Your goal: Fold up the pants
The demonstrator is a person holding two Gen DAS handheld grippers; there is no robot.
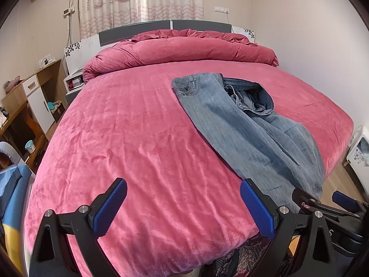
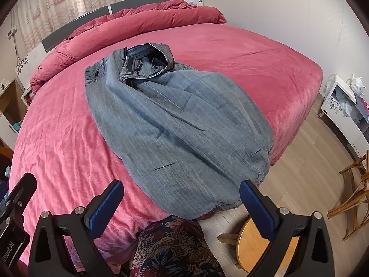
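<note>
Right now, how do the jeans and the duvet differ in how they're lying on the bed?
The jeans are blue denim; the duvet is pink-red like the sheet. The jeans lie spread lengthwise toward the foot, hems over the near edge; the duvet is bunched in a roll across the head. The jeans sit to one side; the duvet spans the full width. Both are rumpled, and neither is held by a gripper.

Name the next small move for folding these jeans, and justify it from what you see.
Probably bring the right hand-held gripper down to the hem of the jeans at the bed edge. Both grippers are open and empty, the left hand-held gripper over bare cover, and the jeans lie bunched, legs overlapping.
</note>
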